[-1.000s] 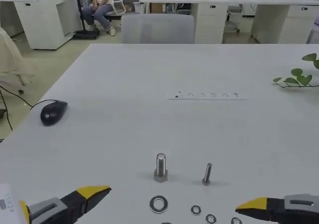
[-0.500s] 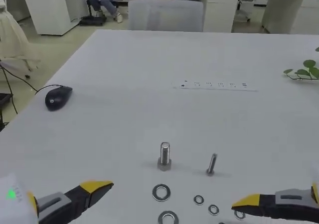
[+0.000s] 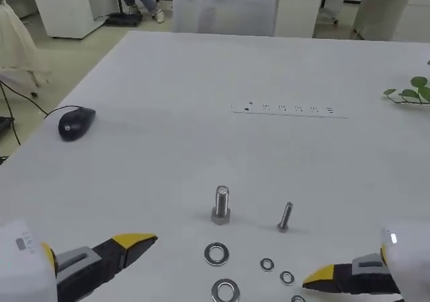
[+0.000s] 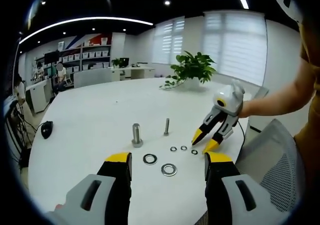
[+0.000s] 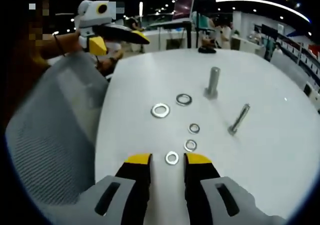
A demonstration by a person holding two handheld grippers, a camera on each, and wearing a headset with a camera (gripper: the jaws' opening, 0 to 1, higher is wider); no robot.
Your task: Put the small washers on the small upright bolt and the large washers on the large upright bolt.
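A dark, rounded mouse (image 3: 76, 123) lies far left on the matte white table (image 3: 201, 80). The left gripper (image 3: 142, 241) comes in low from the bottom-left corner. It is grey-bodied with yellow tips, and its own view shows the jaws spread wide and holding nothing. Right of it the large bolt (image 3: 221, 204) stands upright on its hex head, a threaded steel shaft. Two large washers (image 3: 216, 254), flat shiny rings, lie in front of it, one nearer the table's edge (image 3: 225, 290). The small bolt (image 3: 285, 217), thin and leaning slightly, stands further right. Three small washers (image 3: 267, 264) lie in a slanting row before it. The right gripper (image 3: 317, 276) lies low and level, pointing left. In its own view the jaws stand slightly apart, with the nearest small washer flat on the table between their tips, not pinched. Compared with half a second ago, the right gripper's tip sits a little nearer the small washers, and the bolts and washers keep their arrangement.
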